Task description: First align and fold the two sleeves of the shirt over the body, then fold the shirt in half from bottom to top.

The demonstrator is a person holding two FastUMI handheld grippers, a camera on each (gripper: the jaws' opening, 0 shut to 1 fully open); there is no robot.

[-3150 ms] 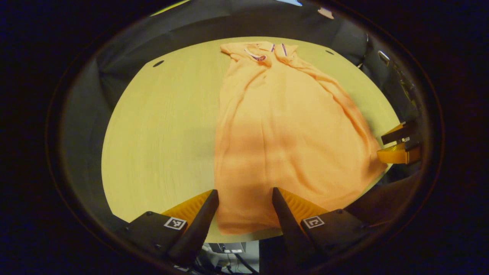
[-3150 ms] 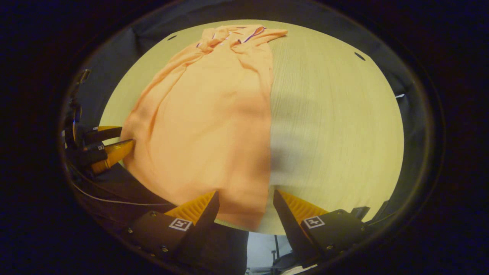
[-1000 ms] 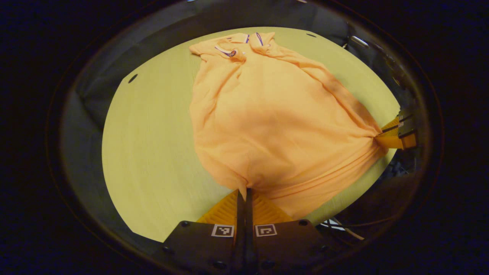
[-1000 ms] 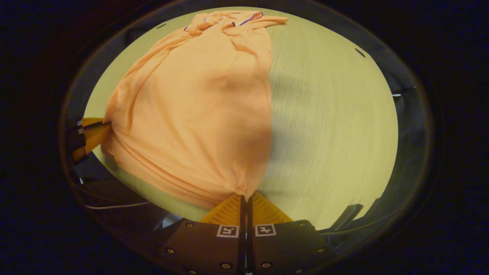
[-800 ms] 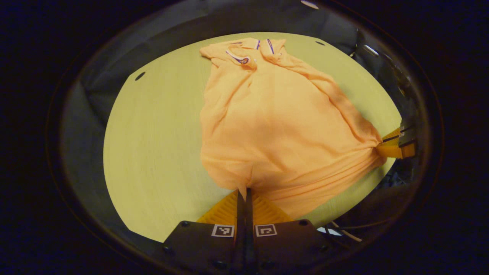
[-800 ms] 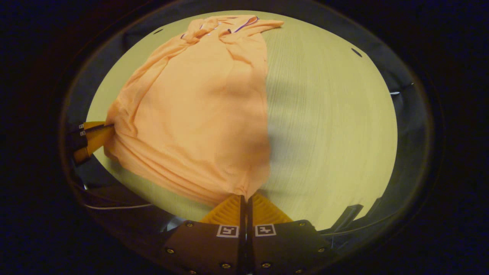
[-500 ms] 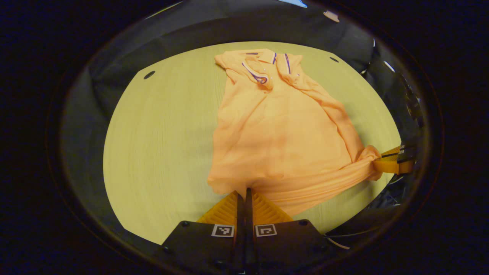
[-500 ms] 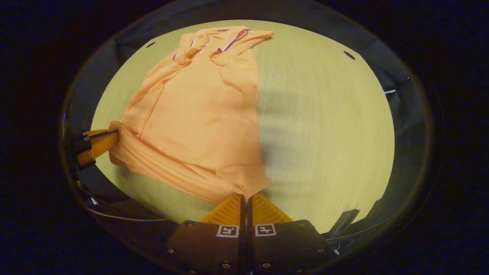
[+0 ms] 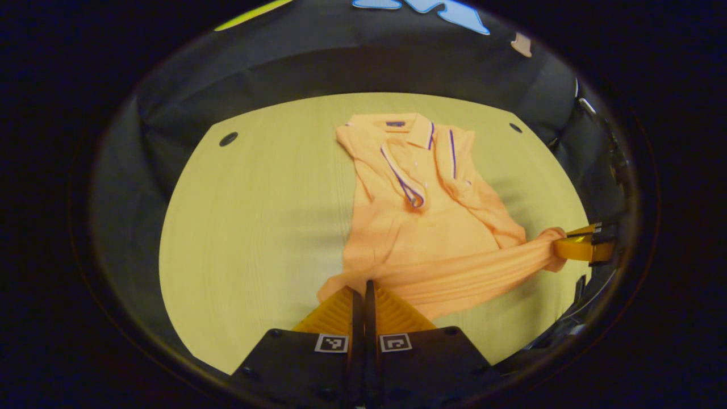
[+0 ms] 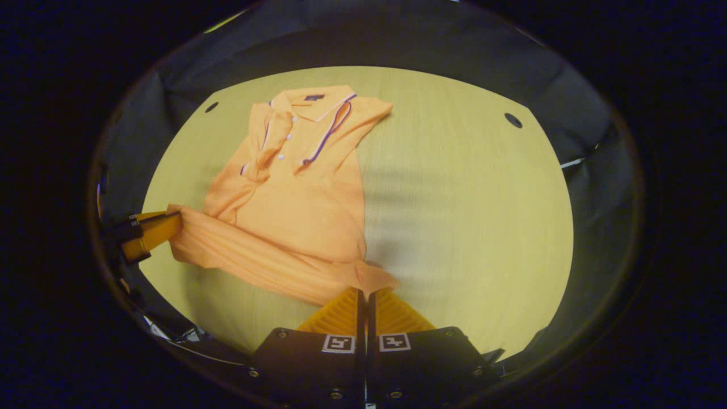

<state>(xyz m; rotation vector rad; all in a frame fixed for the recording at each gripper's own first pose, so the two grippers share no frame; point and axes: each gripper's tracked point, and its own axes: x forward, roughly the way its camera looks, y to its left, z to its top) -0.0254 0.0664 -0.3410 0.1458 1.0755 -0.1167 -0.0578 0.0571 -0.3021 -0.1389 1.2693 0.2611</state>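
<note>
An orange polo shirt (image 9: 423,227) (image 10: 295,193) lies on the light wooden table (image 9: 255,227) (image 10: 471,216), collar at the far side, both sleeves folded in over the body. My left gripper (image 9: 359,288) is shut on one corner of the bottom hem. My right gripper (image 10: 363,295) is shut on the other hem corner. The hem is lifted and stretched between them as a taut band above the lower body of the shirt. In the left gripper view the right gripper (image 9: 568,247) shows at the right edge. In the right gripper view the left gripper (image 10: 170,224) shows at the left edge.
Black cloth walls close in the table on all sides. Small dark holes (image 9: 228,138) (image 10: 513,120) mark the tabletop near its far corners. Bare wood stretches to the left of the shirt in the left gripper view and to its right in the right gripper view.
Both grippers closed on the hem corners, lifted them and carried the hem toward the collar. The lower half of the shirt has rolled up over the body, and the collar now looks nearer.
</note>
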